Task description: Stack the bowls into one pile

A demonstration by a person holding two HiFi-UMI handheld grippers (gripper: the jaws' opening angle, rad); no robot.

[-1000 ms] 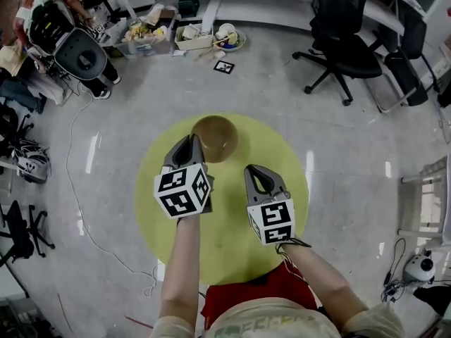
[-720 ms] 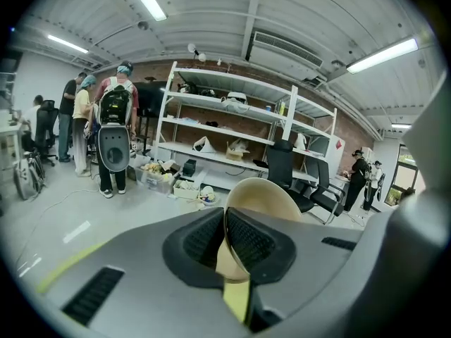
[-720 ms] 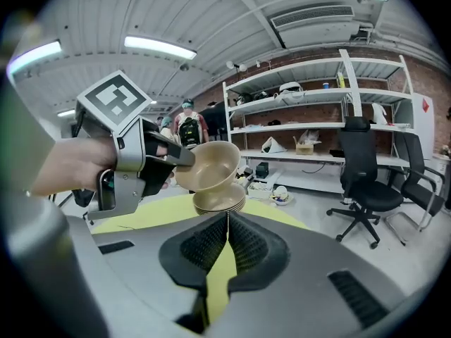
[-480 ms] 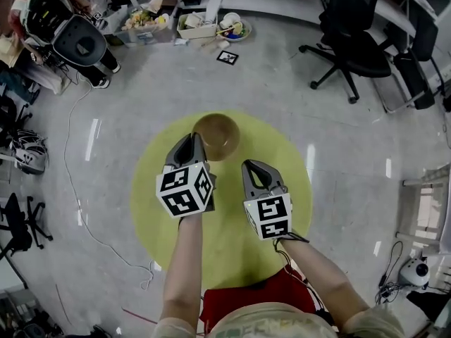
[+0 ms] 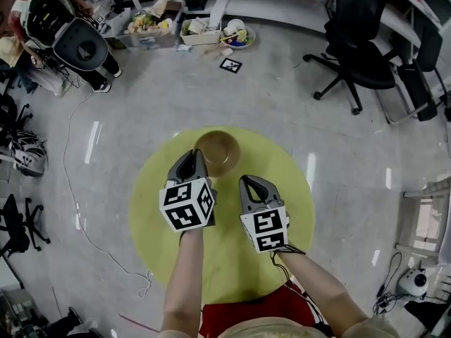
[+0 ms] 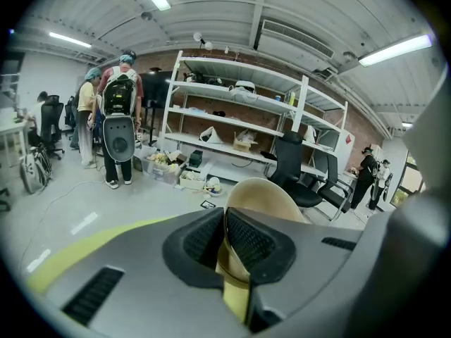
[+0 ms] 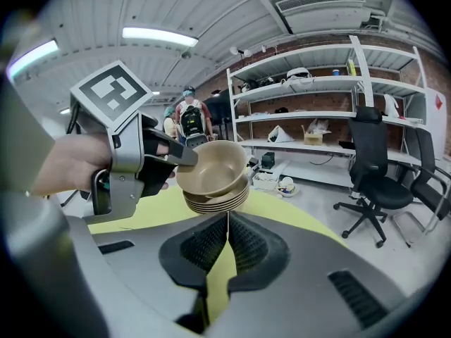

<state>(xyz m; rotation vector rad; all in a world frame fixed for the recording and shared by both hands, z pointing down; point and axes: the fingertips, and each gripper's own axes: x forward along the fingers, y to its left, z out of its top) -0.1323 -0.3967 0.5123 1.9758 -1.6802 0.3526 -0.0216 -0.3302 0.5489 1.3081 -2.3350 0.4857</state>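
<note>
A pile of several tan bowls (image 5: 217, 151) is over the far part of the round yellow-green table (image 5: 151, 213). My left gripper (image 5: 196, 159) is shut on the pile's near-left rim. In the left gripper view the bowl wall (image 6: 258, 196) rises from between the shut pads of the left gripper (image 6: 224, 239). The right gripper view shows the pile (image 7: 212, 179) held by the left gripper (image 7: 184, 155), with the top bowl tipped slightly. My right gripper (image 5: 252, 183) sits just right of the left one, short of the pile. The right gripper (image 7: 227, 239) is shut with nothing in it.
Grey floor surrounds the table. Black office chairs (image 5: 356, 48) stand at the far right. Crates of clutter (image 5: 149, 28) and dishes (image 5: 235, 34) lie under white shelving at the back. A square marker tag (image 5: 230, 65) lies on the floor. A person with a backpack (image 6: 118, 122) stands at far left.
The left gripper keeps its hold on the bowl pile. The right gripper has drifted a little left, closer to the left one. The head view has shifted slightly.
</note>
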